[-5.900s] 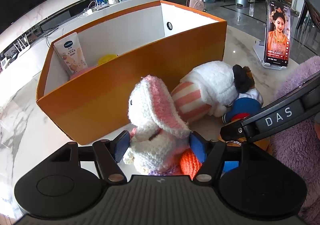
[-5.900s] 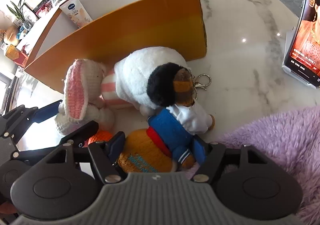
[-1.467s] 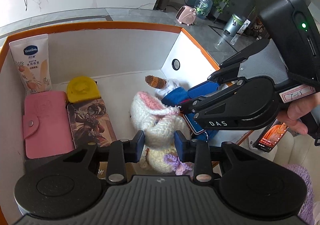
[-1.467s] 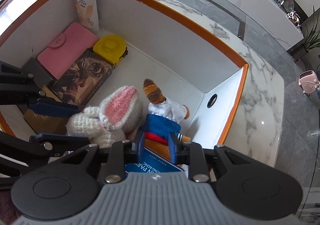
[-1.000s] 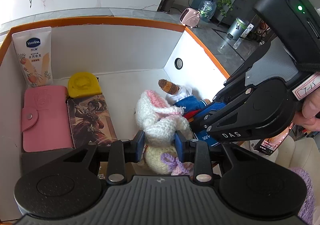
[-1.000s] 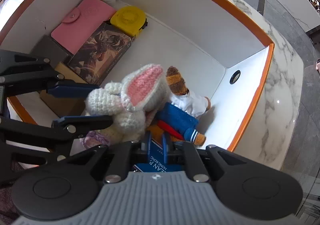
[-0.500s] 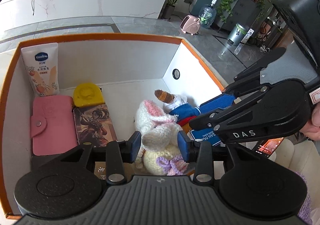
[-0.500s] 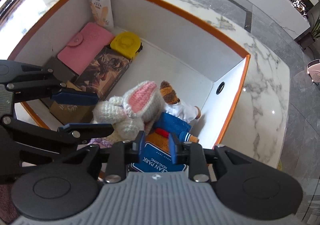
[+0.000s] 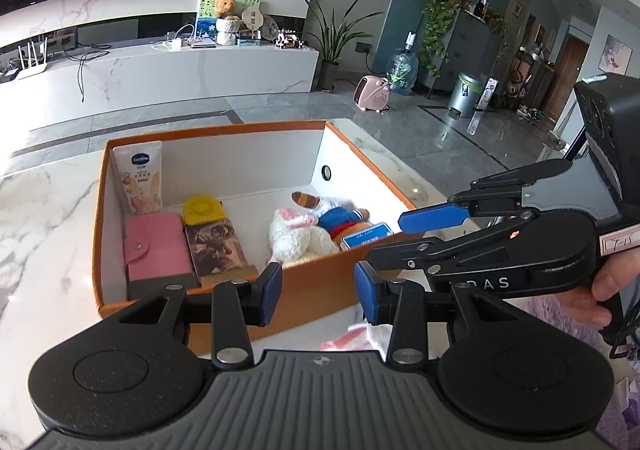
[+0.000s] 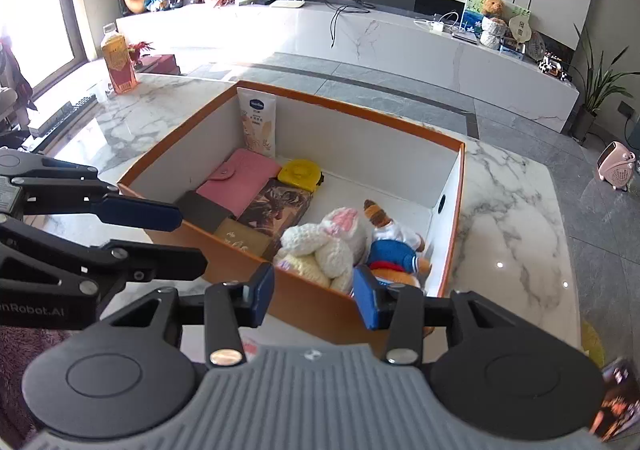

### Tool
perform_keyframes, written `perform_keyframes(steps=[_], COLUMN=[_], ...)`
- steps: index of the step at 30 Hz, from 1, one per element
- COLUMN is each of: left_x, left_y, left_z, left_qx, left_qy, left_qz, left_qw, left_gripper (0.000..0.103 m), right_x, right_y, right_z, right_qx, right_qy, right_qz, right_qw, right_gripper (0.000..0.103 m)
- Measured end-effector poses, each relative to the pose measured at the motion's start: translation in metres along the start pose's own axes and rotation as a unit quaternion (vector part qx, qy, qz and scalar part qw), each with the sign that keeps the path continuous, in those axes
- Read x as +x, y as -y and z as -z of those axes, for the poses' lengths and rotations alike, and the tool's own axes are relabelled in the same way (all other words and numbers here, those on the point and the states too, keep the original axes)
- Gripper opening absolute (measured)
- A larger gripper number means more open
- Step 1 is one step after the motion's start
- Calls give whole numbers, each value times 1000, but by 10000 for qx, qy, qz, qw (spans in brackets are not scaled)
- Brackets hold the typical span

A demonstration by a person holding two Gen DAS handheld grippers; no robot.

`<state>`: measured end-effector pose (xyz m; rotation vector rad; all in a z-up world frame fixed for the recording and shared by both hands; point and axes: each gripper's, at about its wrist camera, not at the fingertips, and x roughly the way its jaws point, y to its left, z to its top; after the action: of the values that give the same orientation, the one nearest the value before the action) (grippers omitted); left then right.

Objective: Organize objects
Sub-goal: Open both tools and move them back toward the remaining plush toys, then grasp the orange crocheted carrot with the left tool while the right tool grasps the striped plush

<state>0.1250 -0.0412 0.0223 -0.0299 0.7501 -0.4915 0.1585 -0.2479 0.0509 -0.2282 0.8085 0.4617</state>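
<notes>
The orange box [image 9: 308, 282] with white inner walls stands on the marble table. Inside it lie the crocheted white rabbit [image 9: 298, 236] and the bear doll in blue and white clothes [image 9: 334, 216], side by side at the right end; they also show in the right wrist view, rabbit [image 10: 332, 238] and bear [image 10: 394, 244]. My left gripper [image 9: 318, 294] is open and empty, above the box's near wall. My right gripper [image 10: 314, 296] is open and empty, also pulled back over the near wall. The striped plush lies on the table below the left gripper [image 9: 352, 338].
The box also holds a lotion tube [image 9: 138, 178], a pink wallet [image 9: 154, 246], a yellow tape measure [image 9: 202, 208], a picture card box [image 9: 216, 242] and a brown box [image 10: 242, 236]. A purple fluffy rug [image 9: 560, 326] lies at the right. A phone [image 10: 614, 398] shows at bottom right.
Both grippers let go of the rabbit and the bear, opened wide, and drew up and back out of the box. The two toys stay inside.
</notes>
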Motion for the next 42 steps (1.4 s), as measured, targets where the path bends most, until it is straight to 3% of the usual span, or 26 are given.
perform_keyframes(steps=[5,10,14,18,28,42], left_x=[-9,-7,3,12,27,34], left_y=[7,5,7,7,9,9], left_z=[30,64,84,94,111,113], left_qx=[-26,-324,-429,-565,-732,-855], left_qy=[-229,-520,-685,-751,-898,-861], left_qz=[-107,-133,-352,-386,-520,-302], left_qw=[9997,9980,9961,9948,9919,9921], left_gripper=[46,46,48,50,49,48], right_x=[-9,-8,-6,-3,16,19], right_y=[-23,-37,-37,-36,-42,-45], right_z=[48,88,108,116,118,118], right_qx=[133,-98,35,139,44,-70], right_qy=[318,447,489,526,257,243], right_qz=[212,563,501,447,503,557], right_qw=[9992,9974,9975,9975,9984,9981], right_gripper=[47,55,56,63,65,70])
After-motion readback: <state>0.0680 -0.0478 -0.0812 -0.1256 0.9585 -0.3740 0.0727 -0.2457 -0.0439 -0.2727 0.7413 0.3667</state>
